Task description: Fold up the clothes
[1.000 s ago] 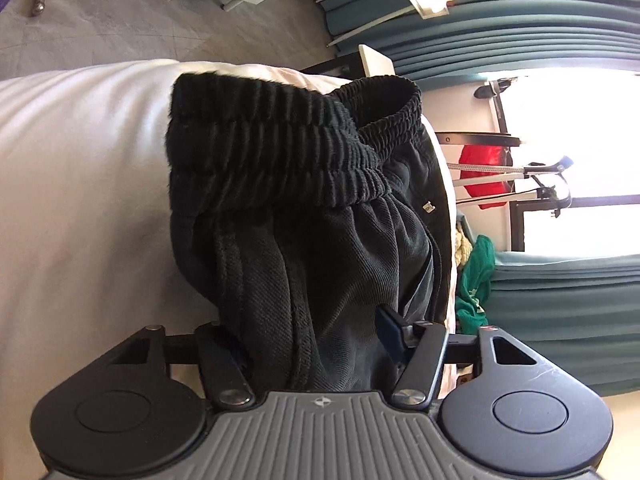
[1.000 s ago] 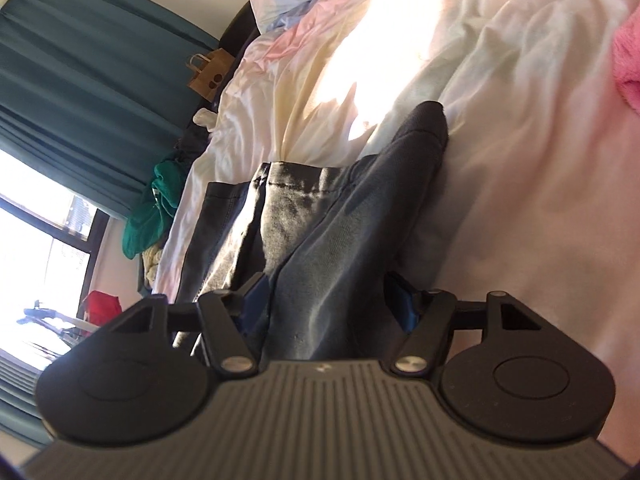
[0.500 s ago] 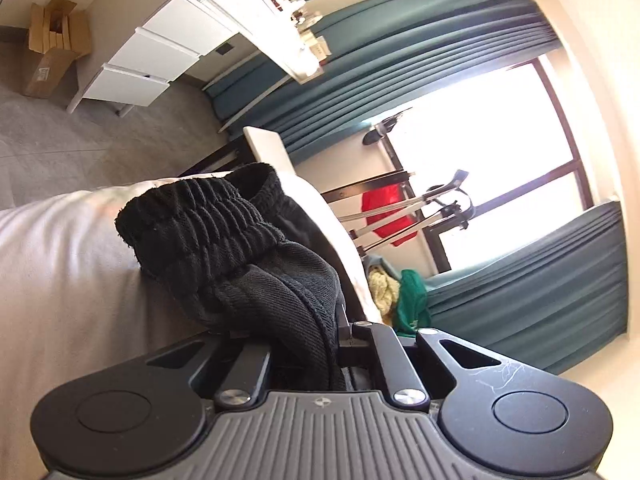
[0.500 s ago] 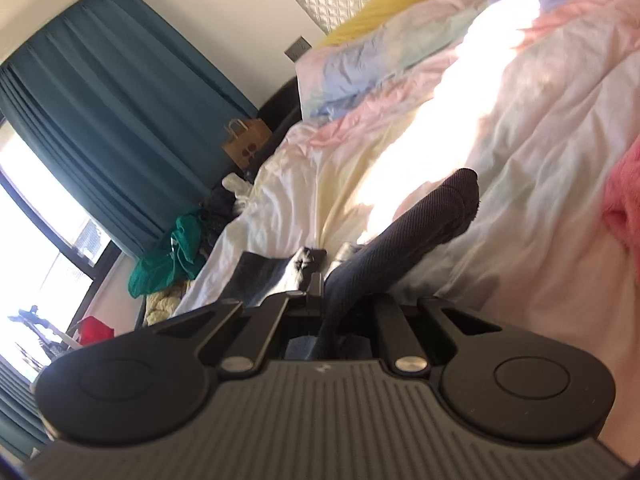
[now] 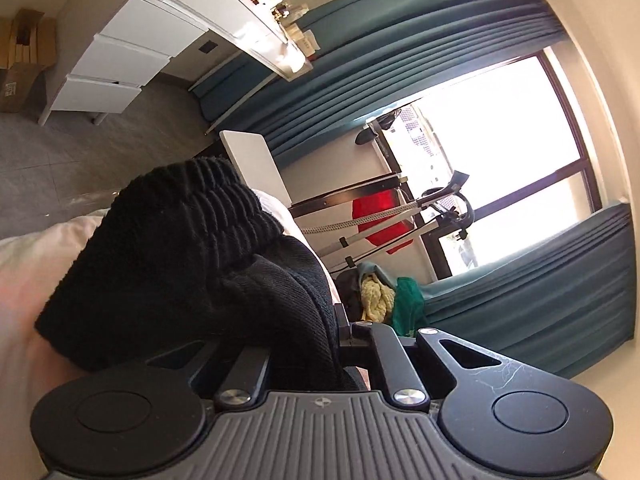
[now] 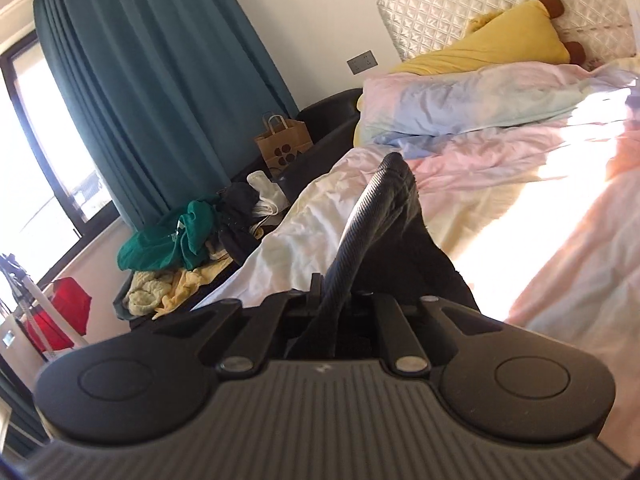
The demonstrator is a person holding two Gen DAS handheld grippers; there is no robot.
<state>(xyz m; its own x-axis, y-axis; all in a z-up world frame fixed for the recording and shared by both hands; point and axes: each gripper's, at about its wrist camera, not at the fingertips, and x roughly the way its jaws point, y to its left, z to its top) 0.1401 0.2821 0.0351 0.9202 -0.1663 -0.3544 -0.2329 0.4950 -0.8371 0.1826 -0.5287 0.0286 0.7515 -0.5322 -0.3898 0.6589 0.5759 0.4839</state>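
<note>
Lifting black sweatpants above the bed, the left gripper clamps the waistband end while the right gripper clamps the leg end; keeping the 2 grips level should make a clean fold.

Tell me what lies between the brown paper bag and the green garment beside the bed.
In the right wrist view, a white cloth and a dark garment are heaped between the brown paper bag and the green garment.
</note>
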